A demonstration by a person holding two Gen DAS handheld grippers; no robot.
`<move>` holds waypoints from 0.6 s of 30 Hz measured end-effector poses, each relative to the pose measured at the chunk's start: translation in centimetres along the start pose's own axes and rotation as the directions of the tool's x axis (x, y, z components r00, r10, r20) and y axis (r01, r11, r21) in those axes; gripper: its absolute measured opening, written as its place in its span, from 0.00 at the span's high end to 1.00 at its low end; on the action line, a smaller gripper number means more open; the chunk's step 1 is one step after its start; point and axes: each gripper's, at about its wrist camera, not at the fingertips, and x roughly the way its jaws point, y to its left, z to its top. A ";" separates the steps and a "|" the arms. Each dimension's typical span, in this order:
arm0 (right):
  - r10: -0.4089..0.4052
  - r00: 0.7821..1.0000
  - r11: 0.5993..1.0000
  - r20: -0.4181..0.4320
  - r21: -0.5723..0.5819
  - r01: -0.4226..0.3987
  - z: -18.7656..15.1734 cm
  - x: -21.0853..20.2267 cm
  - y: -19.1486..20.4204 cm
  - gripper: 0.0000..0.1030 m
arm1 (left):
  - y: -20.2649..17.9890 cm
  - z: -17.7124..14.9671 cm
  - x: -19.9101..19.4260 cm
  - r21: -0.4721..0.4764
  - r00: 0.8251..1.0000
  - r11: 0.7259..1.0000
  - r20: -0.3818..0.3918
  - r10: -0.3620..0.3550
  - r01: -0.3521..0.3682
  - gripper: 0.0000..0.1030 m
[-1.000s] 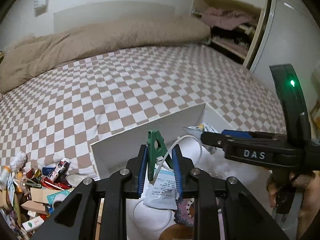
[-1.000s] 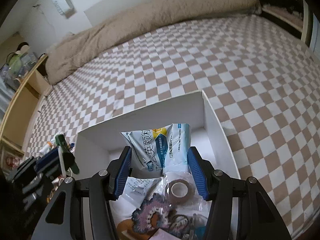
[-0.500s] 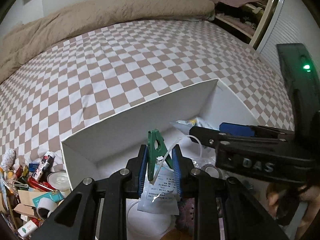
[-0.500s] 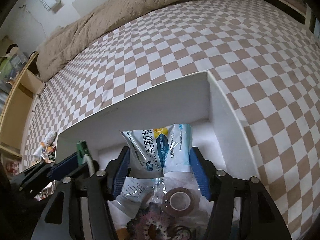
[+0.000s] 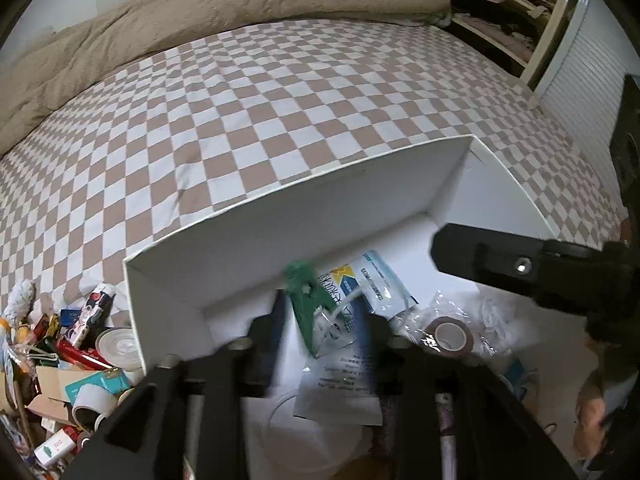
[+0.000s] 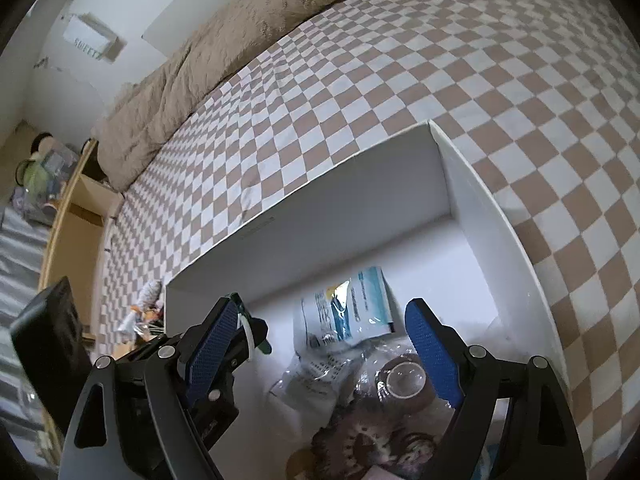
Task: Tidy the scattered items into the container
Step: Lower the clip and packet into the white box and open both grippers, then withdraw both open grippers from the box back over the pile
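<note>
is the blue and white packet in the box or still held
In the box. The packet lies on the floor of the white box, and the right gripper, jaws just opened, stands clear of it.

Ahead of both tongs: white box (image 5: 320,216), open-topped, far wall upright, bare floor strip along that wall. Below the right tongs (image 6: 328,320) jaws, wide apart: blue-white sachet (image 6: 352,304), bagged tape roll (image 6: 404,376), crocheted piece (image 6: 368,440) crowd the near floor. Left tongs (image 6: 244,332) flank the right one closely. Left of the box: clutter pile (image 5: 68,360) against its wall. Beyond: checked bedcover (image 5: 280,100), open
</note>
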 end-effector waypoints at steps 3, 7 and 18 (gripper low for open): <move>0.000 1.000 1.000 -0.002 0.007 0.000 0.2 0.2 0.0 0.17 | 0.3 -0.2 -0.4 0.002 1.000 1.000 0.022 0.023 -0.023 0.37; 0.010 1.000 1.000 -0.010 0.017 -0.010 -0.1 0.2 -0.1 0.17 | 0.6 -0.6 -0.9 0.011 0.999 0.999 0.022 0.035 -0.036 0.37; 0.016 1.000 1.000 -0.006 -0.003 -0.016 -1.1 -1.4 1.7 0.17 | 1.6 -1.8 -3.6 -0.007 0.999 1.000 0.050 0.018 -0.018 0.37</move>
